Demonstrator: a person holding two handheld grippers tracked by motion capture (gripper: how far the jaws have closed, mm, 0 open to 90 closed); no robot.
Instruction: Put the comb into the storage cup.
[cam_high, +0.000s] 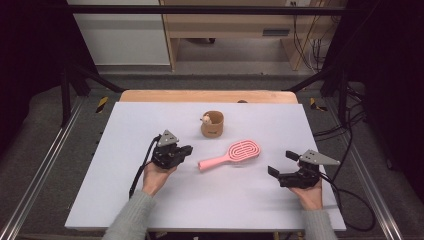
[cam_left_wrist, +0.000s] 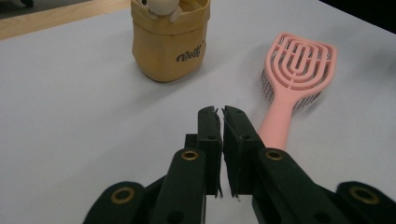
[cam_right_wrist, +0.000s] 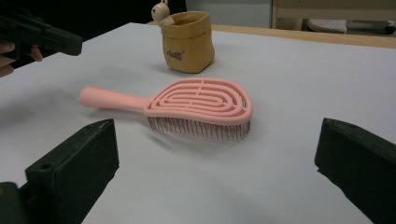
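Observation:
A pink hairbrush (cam_high: 230, 154) lies bristles down in the middle of the white table top (cam_high: 150, 210), its handle pointing left. Behind it stands a small tan pouch (cam_high: 212, 125) with a little figure peeking over its rim. My left gripper (cam_high: 189, 149) sits just left of the handle's end, shut with nothing between its jaws. In the left gripper view the gripper (cam_left_wrist: 219, 112) has its pads nearly touching, with the brush (cam_left_wrist: 292, 79) to their right and the pouch (cam_left_wrist: 168, 42) ahead. My right gripper (cam_high: 281, 163) stands open to the right of the brush head (cam_right_wrist: 196, 102).
A wooden strip (cam_high: 207, 96) runs along the table's far edge. Black frame posts and cables stand at both sides, and metal rails flank the table. In the right gripper view the left gripper (cam_right_wrist: 42, 37) shows at the upper left, beyond the brush handle.

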